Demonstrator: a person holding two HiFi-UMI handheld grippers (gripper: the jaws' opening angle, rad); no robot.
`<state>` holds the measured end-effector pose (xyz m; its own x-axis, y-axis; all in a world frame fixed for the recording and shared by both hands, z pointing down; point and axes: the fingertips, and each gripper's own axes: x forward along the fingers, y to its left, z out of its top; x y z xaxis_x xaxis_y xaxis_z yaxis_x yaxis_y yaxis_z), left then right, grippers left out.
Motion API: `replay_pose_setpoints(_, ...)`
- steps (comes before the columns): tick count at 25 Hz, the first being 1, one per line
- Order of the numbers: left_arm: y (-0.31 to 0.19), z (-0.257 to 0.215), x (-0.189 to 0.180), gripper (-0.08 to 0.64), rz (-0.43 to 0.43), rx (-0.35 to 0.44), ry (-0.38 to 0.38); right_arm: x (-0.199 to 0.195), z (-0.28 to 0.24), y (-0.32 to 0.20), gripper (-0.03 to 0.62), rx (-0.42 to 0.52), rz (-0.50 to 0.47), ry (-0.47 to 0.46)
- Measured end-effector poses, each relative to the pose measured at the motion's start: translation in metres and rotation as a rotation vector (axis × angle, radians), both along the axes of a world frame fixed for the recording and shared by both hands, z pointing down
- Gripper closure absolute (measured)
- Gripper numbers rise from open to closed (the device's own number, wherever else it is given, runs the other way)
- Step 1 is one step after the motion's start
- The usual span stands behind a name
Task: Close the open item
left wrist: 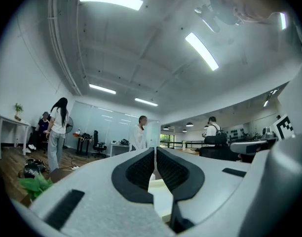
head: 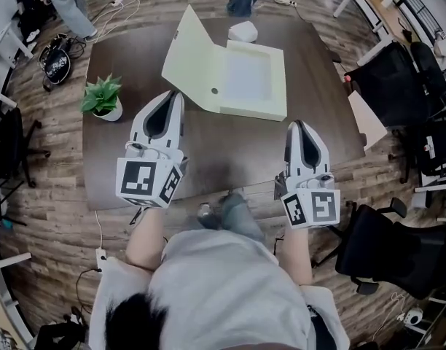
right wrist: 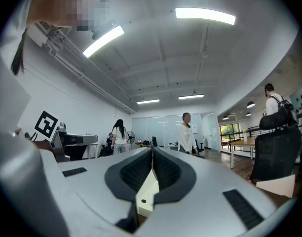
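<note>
File box (head: pixel 245 79) lies open on dark table (head: pixel 230 152) (plank floor (head: pixel 55 217) around); all jaws pressed together.

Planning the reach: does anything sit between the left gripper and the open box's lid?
Nothing visible does. Only bare table shows between the left gripper and the lid; the potted plant stands off to its left.

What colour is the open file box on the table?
The file box is pale yellow-green; clearest in the head view.
</note>
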<state>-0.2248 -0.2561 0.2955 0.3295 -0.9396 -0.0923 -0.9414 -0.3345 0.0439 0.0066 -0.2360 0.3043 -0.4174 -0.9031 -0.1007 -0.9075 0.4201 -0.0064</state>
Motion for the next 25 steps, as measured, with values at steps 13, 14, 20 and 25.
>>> replay_pose_setpoints(13,-0.081,0.064,-0.043,0.478,-0.186,-0.179,0.093,0.009,0.010,-0.064,0.578,-0.043,-0.065,0.009)
replay_pose_setpoints(14,-0.087,0.070,-0.047,0.468,-0.205,-0.191,0.097,0.010,0.011,-0.069,0.578,-0.045,-0.070,0.011)
replay_pose_setpoints(20,-0.117,0.107,-0.068,0.405,-0.298,-0.262,0.101,0.014,0.015,-0.097,0.578,-0.060,-0.100,0.034)
replay_pose_setpoints(25,-0.137,0.141,-0.071,0.390,-0.321,-0.332,0.120,0.018,0.019,-0.114,0.578,-0.071,-0.120,0.055)
